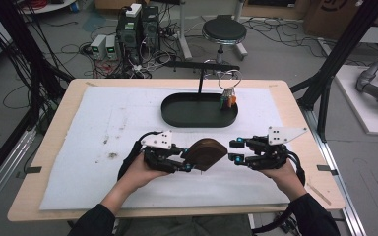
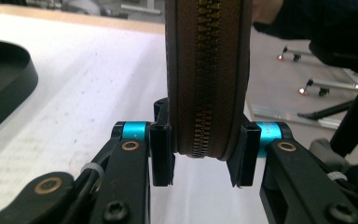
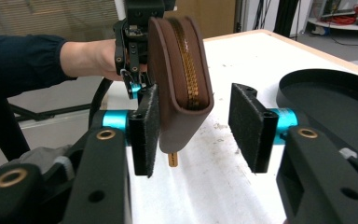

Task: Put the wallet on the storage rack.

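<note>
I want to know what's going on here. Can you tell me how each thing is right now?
Brown zip pouch: zipped shut, held off the table.
Left gripper: shut on the pouch.
Right gripper: open, pouch corner between its pads.
Black tray: flat on the table.
Key bunch: hanging over the tray.

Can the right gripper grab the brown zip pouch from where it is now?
Probably yes. The pouch, held up by the left gripper, already hangs between the right gripper's open pads, with nothing in between. It only needs to close.
</note>
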`<state>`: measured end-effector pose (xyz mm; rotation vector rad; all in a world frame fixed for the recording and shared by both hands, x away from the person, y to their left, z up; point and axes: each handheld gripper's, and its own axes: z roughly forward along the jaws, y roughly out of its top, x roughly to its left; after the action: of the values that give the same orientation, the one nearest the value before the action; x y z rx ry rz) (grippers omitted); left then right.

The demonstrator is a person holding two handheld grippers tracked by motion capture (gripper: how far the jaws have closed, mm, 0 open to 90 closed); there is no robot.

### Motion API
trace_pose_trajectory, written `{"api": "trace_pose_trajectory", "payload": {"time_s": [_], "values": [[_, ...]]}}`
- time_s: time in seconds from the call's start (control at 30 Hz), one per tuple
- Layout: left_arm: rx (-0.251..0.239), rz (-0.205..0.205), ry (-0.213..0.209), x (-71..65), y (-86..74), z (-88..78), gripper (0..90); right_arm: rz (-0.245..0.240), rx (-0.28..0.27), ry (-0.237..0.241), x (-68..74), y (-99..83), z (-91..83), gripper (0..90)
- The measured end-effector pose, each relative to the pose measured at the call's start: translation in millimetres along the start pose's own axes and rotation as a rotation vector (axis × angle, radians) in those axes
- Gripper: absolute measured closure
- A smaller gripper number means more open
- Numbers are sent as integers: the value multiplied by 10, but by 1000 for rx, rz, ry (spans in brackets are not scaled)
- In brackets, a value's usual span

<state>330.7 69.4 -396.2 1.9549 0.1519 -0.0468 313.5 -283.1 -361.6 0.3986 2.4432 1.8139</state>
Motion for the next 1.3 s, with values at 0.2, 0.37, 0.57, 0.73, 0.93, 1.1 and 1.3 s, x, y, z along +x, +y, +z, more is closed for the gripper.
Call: {"api": "trace_pose_trajectory", "payload": {"time_s": [0.2,0.37,0.57,0.73,0.93,1.1,1.3], "values": [[92,15,4,-16,15,17,664,11,12,13,14,1,65,489],[129,26,-11,-48,39,140,664,10,36,26,47,6,160,453],[143,50,-38,-102,67,252,663,11,88,45,68,-12,293,452],[68,43,-28,-95,57,217,616,-16,62,76,97,-10,290,662],[-109,-19,-10,-43,47,103,426,21,-25,65,75,-23,203,677],[-141,-40,-17,-34,-12,147,407,26,-86,58,83,7,157,678],[-207,-31,-51,-74,-4,212,496,14,-96,51,117,28,192,678]]}}
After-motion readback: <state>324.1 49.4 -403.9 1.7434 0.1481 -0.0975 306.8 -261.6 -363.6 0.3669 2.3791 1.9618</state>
